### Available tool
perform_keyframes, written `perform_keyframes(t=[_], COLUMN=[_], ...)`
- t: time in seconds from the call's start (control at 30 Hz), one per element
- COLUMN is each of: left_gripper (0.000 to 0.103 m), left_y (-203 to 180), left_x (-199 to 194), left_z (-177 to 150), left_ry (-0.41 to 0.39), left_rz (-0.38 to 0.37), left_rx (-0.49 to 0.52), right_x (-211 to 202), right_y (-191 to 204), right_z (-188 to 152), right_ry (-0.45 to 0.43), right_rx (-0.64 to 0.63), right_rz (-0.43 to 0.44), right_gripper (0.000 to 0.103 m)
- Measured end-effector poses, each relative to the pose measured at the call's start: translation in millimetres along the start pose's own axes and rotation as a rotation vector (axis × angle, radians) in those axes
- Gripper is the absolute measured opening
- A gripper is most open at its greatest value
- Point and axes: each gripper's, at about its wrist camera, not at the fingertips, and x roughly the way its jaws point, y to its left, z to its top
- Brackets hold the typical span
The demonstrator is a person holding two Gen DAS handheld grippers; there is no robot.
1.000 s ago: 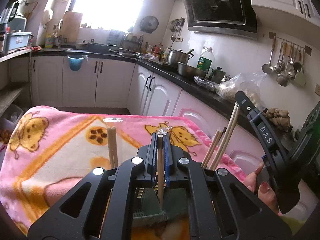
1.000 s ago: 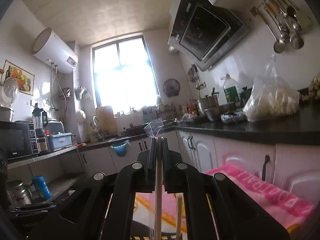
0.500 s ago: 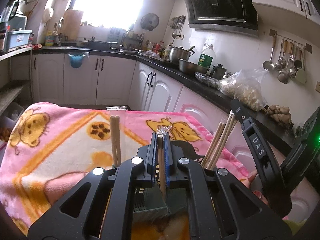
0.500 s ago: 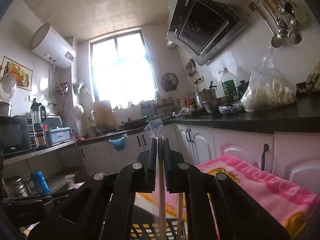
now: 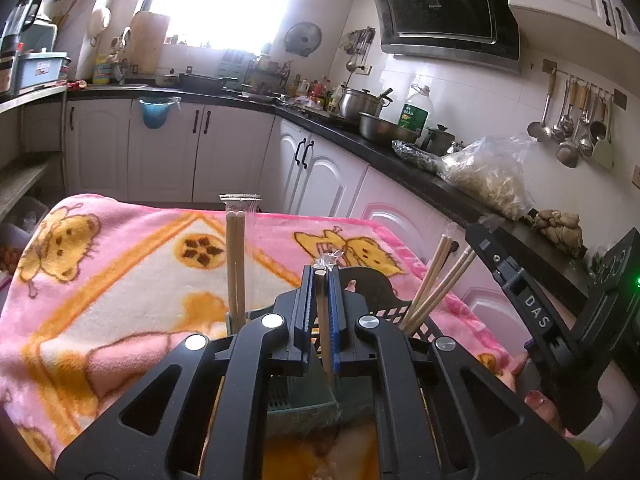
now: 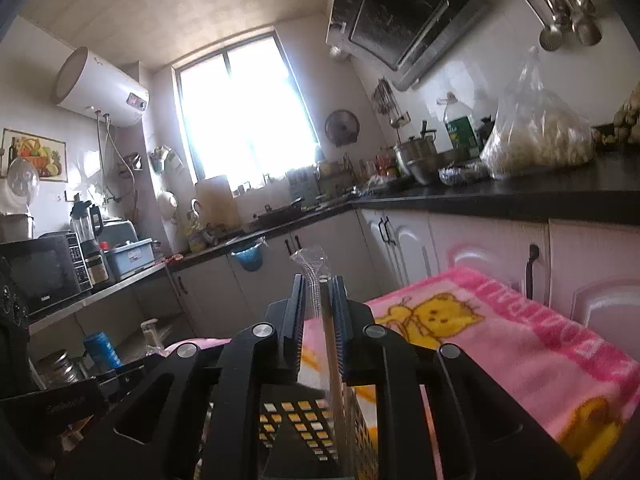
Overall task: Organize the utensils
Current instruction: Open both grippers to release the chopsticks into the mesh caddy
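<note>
The left gripper (image 5: 320, 280) is seen pressed together on a wrapped chopstick (image 5: 323, 320), which is held upright between the blue pads (image 5: 333, 312), its crinkled clear wrapper tip poking just above them. Below it, a black perforated utensil basket (image 5: 380, 292) is set on the pink cartoon blanket (image 5: 120, 280), towards the blanket's right edge. A wrapped pair of chopsticks (image 5: 235, 264) is stood upright at the basket's left side, and several bare wooden chopsticks (image 5: 436, 280) are leaned to the right at its right side. A green inner compartment (image 5: 296, 396) is glimpsed beneath the jaws, though which slot lies under the held stick cannot be told.

At the right edge of the left wrist view, the right gripper (image 5: 536, 320) is caught, with a person's fingers (image 5: 540, 404) wrapped around its handle. From its own camera, the jaws have just been opening: a narrow gap is now shown, and a second wrapped chopstick (image 6: 326, 320) is stood between the pads (image 6: 340, 320), resting against the right one with daylight on its left. Its lower end is lost down inside the basket (image 6: 296, 420), whose square holes are seen directly below.

Behind, the black counter (image 5: 400, 152) is loaded with pots (image 5: 362, 102), an oil bottle (image 5: 416, 110) and a plastic bag (image 5: 488, 172)
</note>
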Motion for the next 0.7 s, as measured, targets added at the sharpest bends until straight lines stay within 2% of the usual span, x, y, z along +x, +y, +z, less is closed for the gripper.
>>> perform_keyframes(t=[0.37,0.7], left_gripper=[0.003,0.019], left_y=[3.4,5.9], left_x=[-3.7,-17.4], left_z=[-4.2,-8.0], left_ry=[0.009,0.006], left_rz=[0.002,0.010], left_rx=[-0.014,-0.029], right_x=[-18.7,-38.3], right_y=[1.7,2.6], right_z=[3.1,8.1], right_ry=[0.044,0.072], right_rx=[-0.013,-0.028], right_rz=[0.042,0.055], right_gripper=[0.030,0.042])
